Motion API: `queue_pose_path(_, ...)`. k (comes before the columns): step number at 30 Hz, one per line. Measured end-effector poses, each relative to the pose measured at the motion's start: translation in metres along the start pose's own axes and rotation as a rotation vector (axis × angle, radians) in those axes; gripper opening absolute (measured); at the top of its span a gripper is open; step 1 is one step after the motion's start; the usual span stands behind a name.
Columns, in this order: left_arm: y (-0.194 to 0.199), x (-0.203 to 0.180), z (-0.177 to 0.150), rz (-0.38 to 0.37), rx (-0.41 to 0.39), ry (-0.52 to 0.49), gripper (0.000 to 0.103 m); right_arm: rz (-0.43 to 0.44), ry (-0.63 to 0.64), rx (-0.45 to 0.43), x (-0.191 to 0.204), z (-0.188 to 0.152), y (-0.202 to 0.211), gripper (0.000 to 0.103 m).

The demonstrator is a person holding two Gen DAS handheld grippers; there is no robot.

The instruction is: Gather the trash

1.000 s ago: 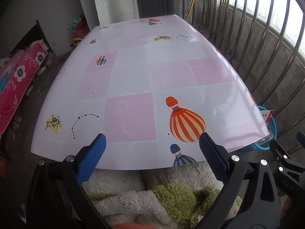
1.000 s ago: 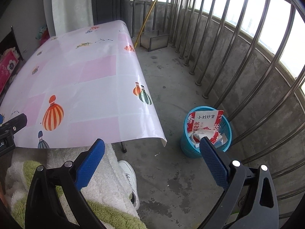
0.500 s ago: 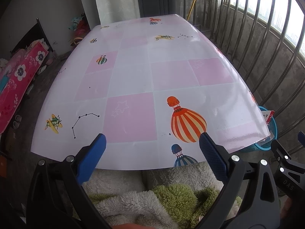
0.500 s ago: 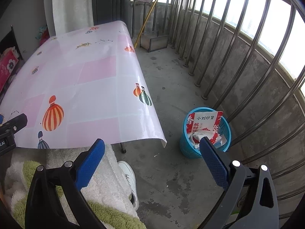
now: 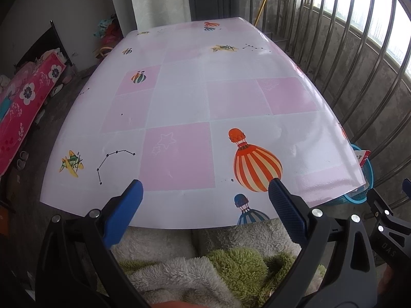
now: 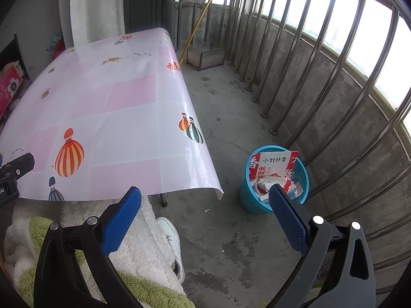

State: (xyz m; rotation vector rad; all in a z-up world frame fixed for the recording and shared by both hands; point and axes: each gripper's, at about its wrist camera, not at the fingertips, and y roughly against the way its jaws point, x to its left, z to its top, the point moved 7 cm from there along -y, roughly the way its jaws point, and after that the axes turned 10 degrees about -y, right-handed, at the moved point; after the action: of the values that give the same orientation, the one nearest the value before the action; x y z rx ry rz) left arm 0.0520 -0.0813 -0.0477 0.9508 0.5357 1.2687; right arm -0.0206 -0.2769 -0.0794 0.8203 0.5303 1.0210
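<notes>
A blue mesh trash basket point(image 6: 300, 177) stands on the concrete floor right of the table. A red and white snack bag point(image 6: 272, 165) and crumpled wrappers lie in it. The basket's rim also shows past the table corner in the left wrist view point(image 5: 366, 169). My left gripper point(image 5: 205, 187) is open and empty, held over the near edge of the table point(image 5: 205, 97), which has a pink and white balloon-print cover. My right gripper point(image 6: 205, 192) is open and empty, above the floor between the table corner and the basket.
Steel railing bars point(image 6: 321, 71) run along the right. A white shoe point(image 6: 170, 233) and fleece clothing point(image 5: 205, 261) are below the grippers. A broom handle point(image 6: 197, 23) and a metal box point(image 6: 205, 56) stand far back. Pink floral bedding point(image 5: 23, 102) lies left.
Both views have shifted very little. The left gripper has eased slightly back from the table. Both grippers stay open and empty.
</notes>
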Motion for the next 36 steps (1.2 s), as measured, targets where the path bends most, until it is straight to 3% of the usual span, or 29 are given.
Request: queue_pose_path(36, -0.0008, 0.0061, -0.0021, 0.01, -0.002, 0.016, 0.094, 0.0, 0.012, -0.005, 0.0021, 0.0059, 0.0021, 0.097)
